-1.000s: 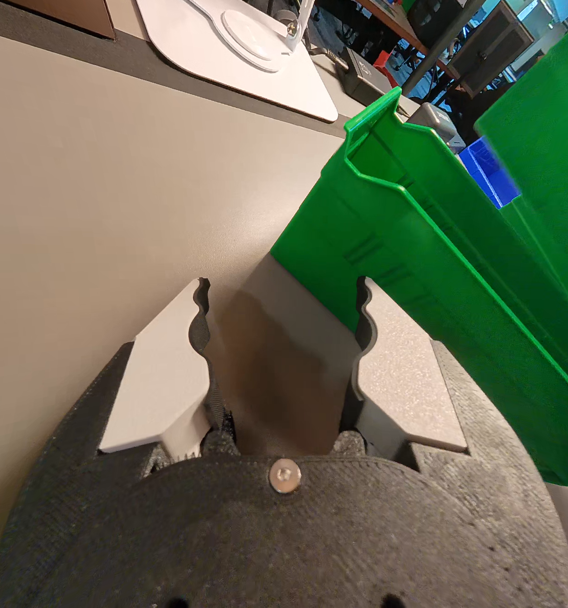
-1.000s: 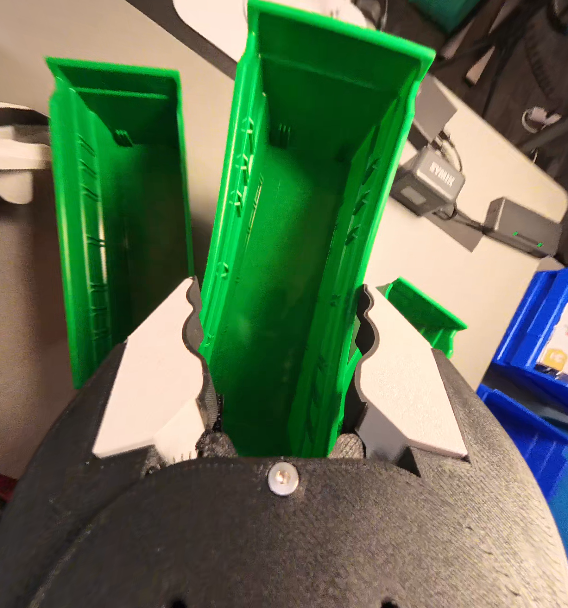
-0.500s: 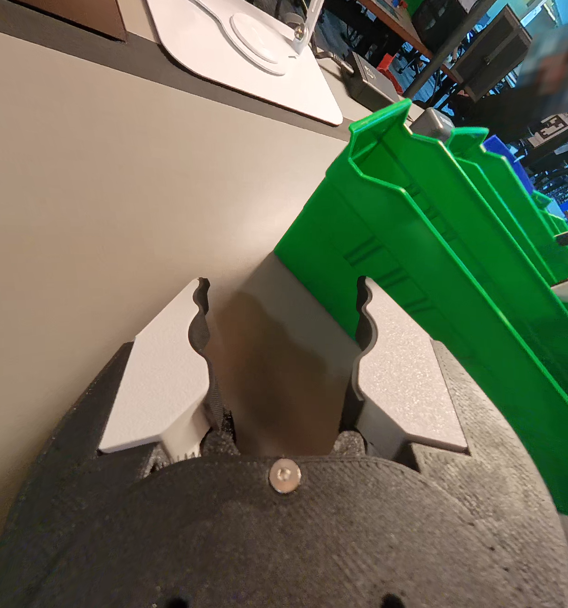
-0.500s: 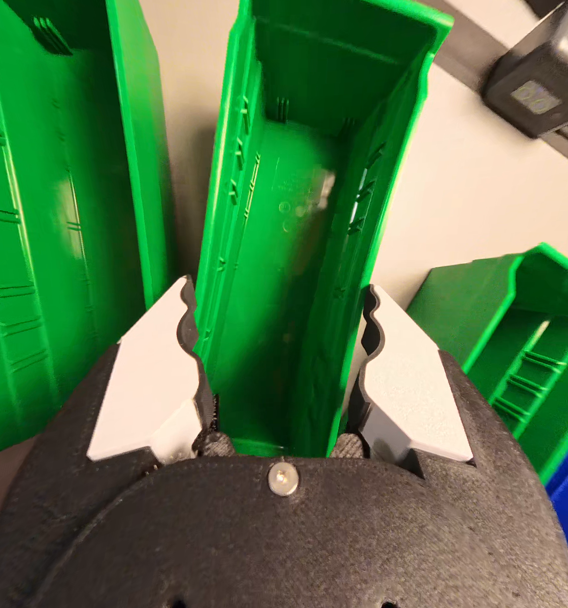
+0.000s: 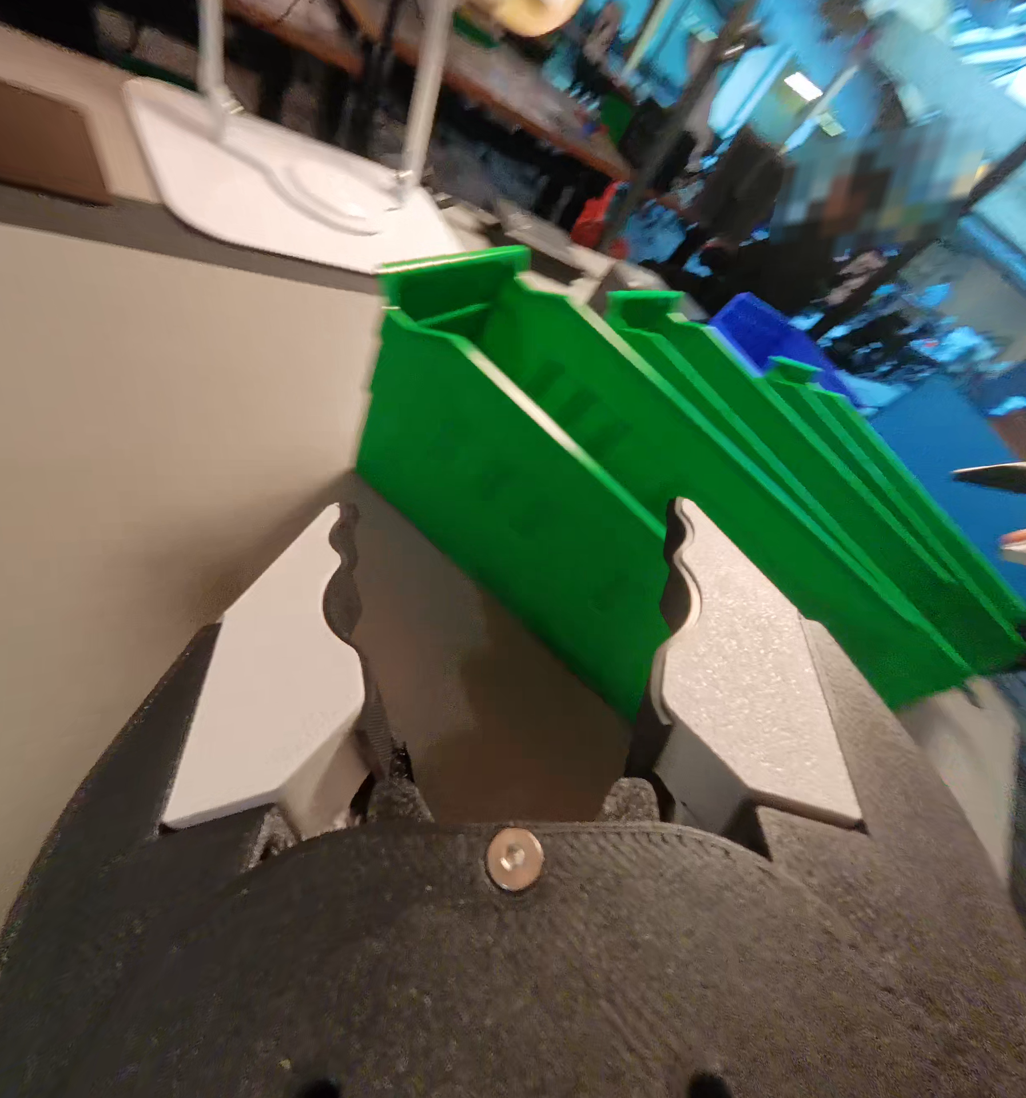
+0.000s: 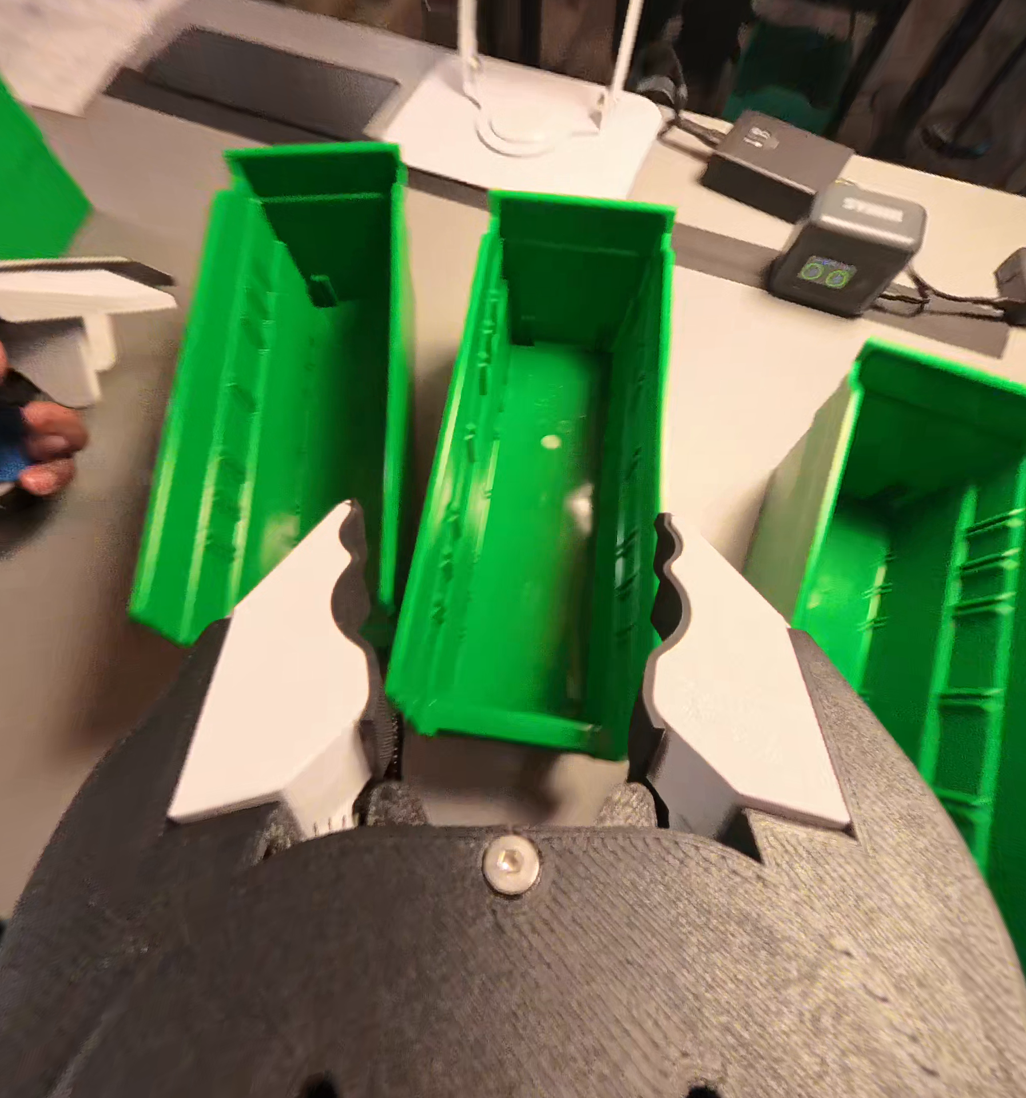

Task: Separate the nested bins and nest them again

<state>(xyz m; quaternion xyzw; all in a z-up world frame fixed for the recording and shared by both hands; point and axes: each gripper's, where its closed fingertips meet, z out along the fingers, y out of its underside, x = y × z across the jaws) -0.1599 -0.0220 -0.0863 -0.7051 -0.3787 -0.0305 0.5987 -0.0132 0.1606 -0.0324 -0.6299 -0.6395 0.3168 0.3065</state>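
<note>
On the table [image 6: 736, 368], three green bins now stand apart: the left bin [image 6: 273, 416] at 11 o'clock in your right view, the middle bin [image 6: 546, 535] at 12 and the right bin [image 6: 944, 535] at 3. A second ago the middle bin sat deep in your right gripper [image 6: 507, 511]. Now it rests below wide fingers that look clear of it. Your left gripper [image 5: 507, 505], spread wider than before, holds nothing. Separation looks done, so nesting comes next.
</note>
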